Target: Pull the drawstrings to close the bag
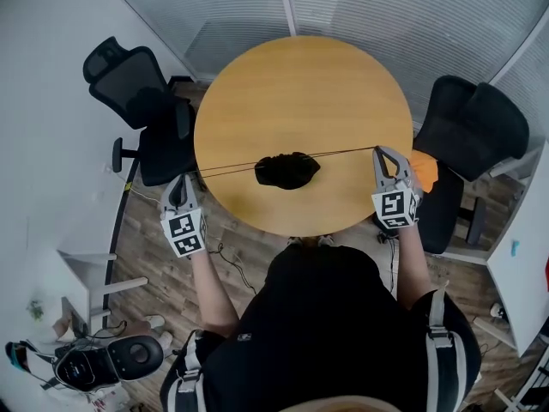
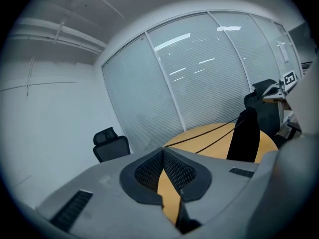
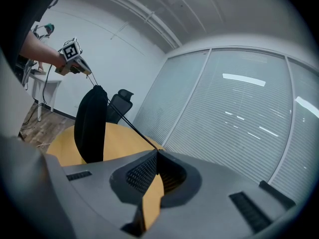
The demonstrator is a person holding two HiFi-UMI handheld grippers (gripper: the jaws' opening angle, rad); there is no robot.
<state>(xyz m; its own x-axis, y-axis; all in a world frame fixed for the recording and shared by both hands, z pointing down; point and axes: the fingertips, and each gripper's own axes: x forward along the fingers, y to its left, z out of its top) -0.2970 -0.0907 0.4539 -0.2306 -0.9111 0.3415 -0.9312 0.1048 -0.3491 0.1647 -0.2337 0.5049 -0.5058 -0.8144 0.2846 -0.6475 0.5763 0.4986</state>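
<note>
Two drawstrings stretch taut from the black fabric bag near the round table's front edge. The left gripper and right gripper each pinch one end. The bag looks soft and light, so it should cinch easily; hold the strings, not the cloth.

In your head view the table sits in bright, flat, even light — the bag on it is just a black shape with little detail, while the thin drawstrings across the table read as crisp lines. Behind the table, the blinds catch pale streaks of ceiling light in both gripper views. Those views run cooler and dimmer, bend hard toward black corners, and go soft on the left gripper and right gripper nearest the lens.
</note>
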